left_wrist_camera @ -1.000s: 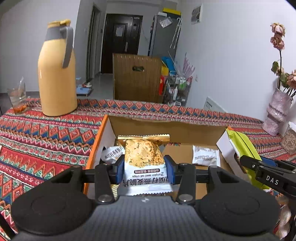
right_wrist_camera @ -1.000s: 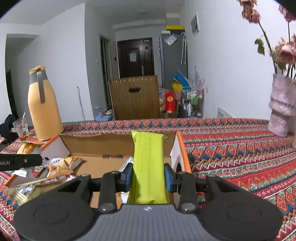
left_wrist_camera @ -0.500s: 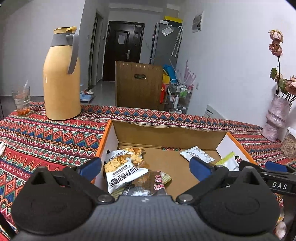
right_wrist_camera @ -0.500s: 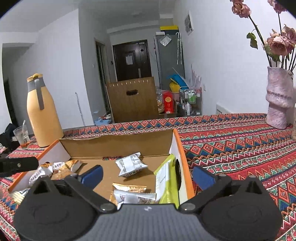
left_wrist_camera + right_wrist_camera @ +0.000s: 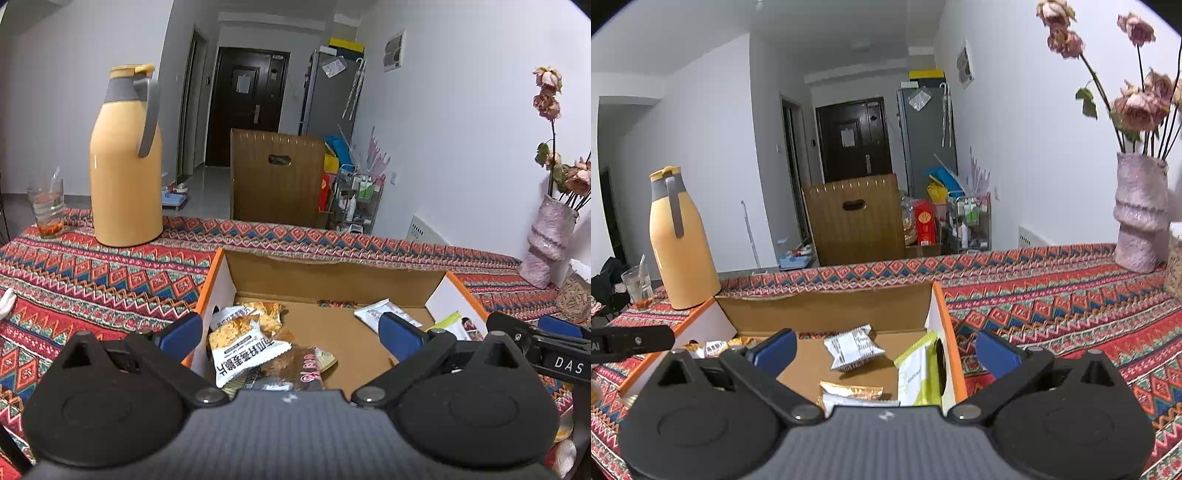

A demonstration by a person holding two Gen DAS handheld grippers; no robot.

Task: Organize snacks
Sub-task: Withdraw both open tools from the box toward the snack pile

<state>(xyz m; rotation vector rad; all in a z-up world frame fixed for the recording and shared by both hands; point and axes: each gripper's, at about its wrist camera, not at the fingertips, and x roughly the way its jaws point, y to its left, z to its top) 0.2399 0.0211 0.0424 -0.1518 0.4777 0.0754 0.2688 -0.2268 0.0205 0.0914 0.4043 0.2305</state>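
Observation:
An open cardboard box point(image 5: 332, 269) with orange edges sits on the patterned tablecloth and also shows in the right wrist view point(image 5: 827, 314). Inside, at the left, lies the pumpkin oat crisps packet point(image 5: 245, 341) among other wrappers. A green packet point(image 5: 918, 373) leans against the right wall, and a white packet point(image 5: 853, 347) lies mid-box. My left gripper point(image 5: 290, 330) is open and empty above the box's near left. My right gripper point(image 5: 884, 349) is open and empty above the near right.
A tall yellow thermos point(image 5: 125, 158) and a glass point(image 5: 48, 206) stand at the back left of the table. A pink vase with dried flowers point(image 5: 1139, 218) stands at the back right. A brown chair back point(image 5: 277, 181) is behind the table.
Both grippers opened. The left let go of the oat crisps packet and the right let go of the green packet; both packets now lie in the box. Both grippers have pulled back.

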